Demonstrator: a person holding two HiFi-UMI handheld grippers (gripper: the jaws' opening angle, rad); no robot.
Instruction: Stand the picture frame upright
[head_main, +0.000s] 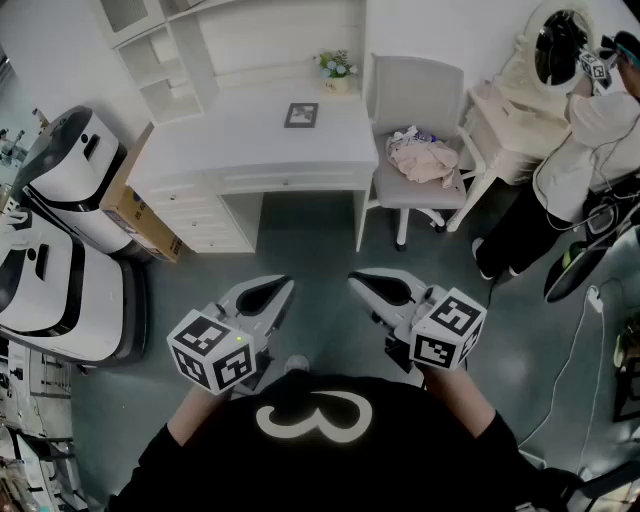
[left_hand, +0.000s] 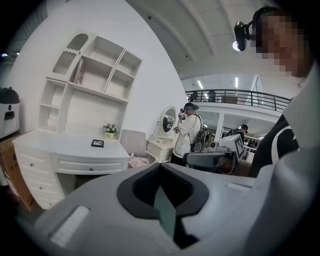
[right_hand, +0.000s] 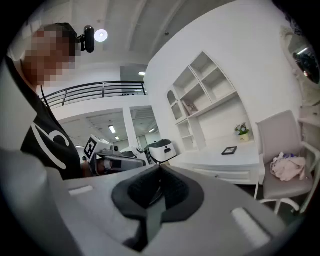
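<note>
The picture frame lay flat on the white worktop at 12 o'clock, its picture too small to make out. Just past it, toward 1 o'clock, a small pot held flowers. A chair at 2 o'clock carried crumpled cloth. The left tongs and right tongs were both pressed together on nothing, well apart from the worktop.

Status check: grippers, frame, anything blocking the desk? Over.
Left gripper and right gripper shut, empty, held short of the desk. Picture frame flat on desktop, untouched. Flower pot behind it; chair beside the desk.
</note>
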